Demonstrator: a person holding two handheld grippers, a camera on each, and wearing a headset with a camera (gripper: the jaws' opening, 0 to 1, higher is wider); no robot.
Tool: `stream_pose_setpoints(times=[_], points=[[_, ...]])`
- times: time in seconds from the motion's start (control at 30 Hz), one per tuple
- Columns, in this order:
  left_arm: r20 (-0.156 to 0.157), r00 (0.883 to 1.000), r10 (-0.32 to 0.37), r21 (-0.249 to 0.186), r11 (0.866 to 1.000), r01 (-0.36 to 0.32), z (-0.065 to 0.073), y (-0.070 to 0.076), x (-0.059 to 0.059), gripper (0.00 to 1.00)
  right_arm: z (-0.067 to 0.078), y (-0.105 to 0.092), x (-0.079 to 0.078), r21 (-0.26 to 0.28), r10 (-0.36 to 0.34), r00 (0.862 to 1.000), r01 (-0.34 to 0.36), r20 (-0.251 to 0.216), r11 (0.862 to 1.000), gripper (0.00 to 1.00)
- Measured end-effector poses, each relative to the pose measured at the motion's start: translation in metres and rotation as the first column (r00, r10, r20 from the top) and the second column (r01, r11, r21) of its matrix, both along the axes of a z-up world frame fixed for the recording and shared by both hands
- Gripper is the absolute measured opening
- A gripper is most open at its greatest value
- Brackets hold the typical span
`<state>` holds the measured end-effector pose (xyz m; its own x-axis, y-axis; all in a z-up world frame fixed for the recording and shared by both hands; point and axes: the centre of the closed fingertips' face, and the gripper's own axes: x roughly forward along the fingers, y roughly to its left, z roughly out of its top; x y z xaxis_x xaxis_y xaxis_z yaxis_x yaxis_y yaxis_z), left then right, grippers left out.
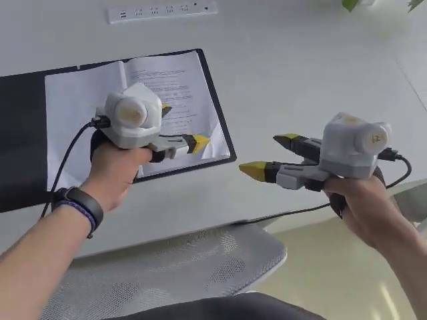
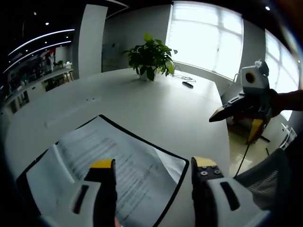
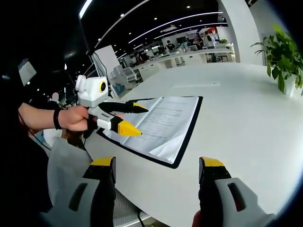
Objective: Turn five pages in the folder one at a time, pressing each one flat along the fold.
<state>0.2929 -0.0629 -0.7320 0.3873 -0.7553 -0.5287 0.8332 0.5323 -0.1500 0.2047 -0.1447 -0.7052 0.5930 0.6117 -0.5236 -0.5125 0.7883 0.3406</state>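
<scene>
Mesh chair back (image 1: 173, 263) sits closest to the headset, at the bottom of the head view, with the person's arms reaching over it. The left hand (image 1: 115, 172) grips the left gripper (image 1: 183, 127), whose fingers are spread well apart and hold nothing. One yellow tip juts out over the lower right corner of the folder (image 1: 20, 133); the other is half hidden behind the gripper's own white body. Whether either tip touches the paper cannot be told. The right hand (image 1: 363, 200) holds the right gripper (image 1: 270, 154) out over the bare white table (image 1: 313, 73), just to the right of the folder. Its fingers are also wide apart, empty and touching nothing.

The folder lies open on the table on the person's left, black cover down, with a stack of printed sheets (image 1: 167, 80) inside it. In the head view its left part is cut off by the frame edge, and the left gripper and hand cover the lower middle of the sheets. The print is too small to read. In the left gripper view the near corner of the top sheet lies not quite flat. A cable (image 1: 67, 163) runs from the left gripper past the wrist. A power strip (image 1: 162, 11) lies at the far side of the table, and a potted plant (image 2: 151, 59) stands farther off on it.
</scene>
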Motion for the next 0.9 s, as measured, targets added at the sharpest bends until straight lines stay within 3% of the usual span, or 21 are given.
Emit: stream_pose_setpoints(times=[0.17, 0.4, 0.63, 0.7, 0.73, 0.77, 0.9], points=[[-0.006, 1.0, 0.003, 0.032, 0.999, -0.002, -0.018, -0.009, 0.001, 0.62, 0.0, -0.001, 0.0, 0.007, 0.002, 1.0, -0.002, -0.003, 1.0, 0.7], [-0.039, 0.999, -0.014, 0.085, 0.996, 0.017, -0.049, -0.017, -0.003, 0.59, 0.0, 0.001, 0.001, 0.015, 0.014, 1.0, -0.014, -0.012, 1.0, 0.69], [-0.049, 0.999, 0.006, 0.107, 0.994, -0.001, -0.063, -0.023, -0.002, 0.58, -0.004, -0.005, 0.005, 0.028, 0.012, 1.0, -0.012, -0.021, 1.0, 0.68], [-0.038, 0.999, 0.01, 0.116, 0.993, -0.006, -0.065, -0.024, -0.002, 0.57, -0.006, -0.006, 0.006, 0.023, 0.016, 1.0, -0.015, -0.023, 1.0, 0.68], [0.001, 1.0, 0.003, 0.151, 0.988, -0.003, -0.067, -0.021, 0.0, 0.56, -0.006, -0.006, 0.006, 0.024, 0.017, 1.0, -0.016, -0.025, 1.0, 0.68], [0.019, 1.0, -0.005, 0.168, 0.986, 0.002, -0.068, -0.02, 0.0, 0.55, -0.007, -0.005, 0.007, 0.028, 0.019, 0.999, -0.019, -0.029, 0.999, 0.69], [0.036, 0.999, 0.0, 0.162, 0.987, -0.006, -0.069, -0.021, -0.002, 0.55, -0.009, -0.004, 0.01, 0.022, 0.031, 0.999, -0.031, -0.03, 0.999, 0.69]])
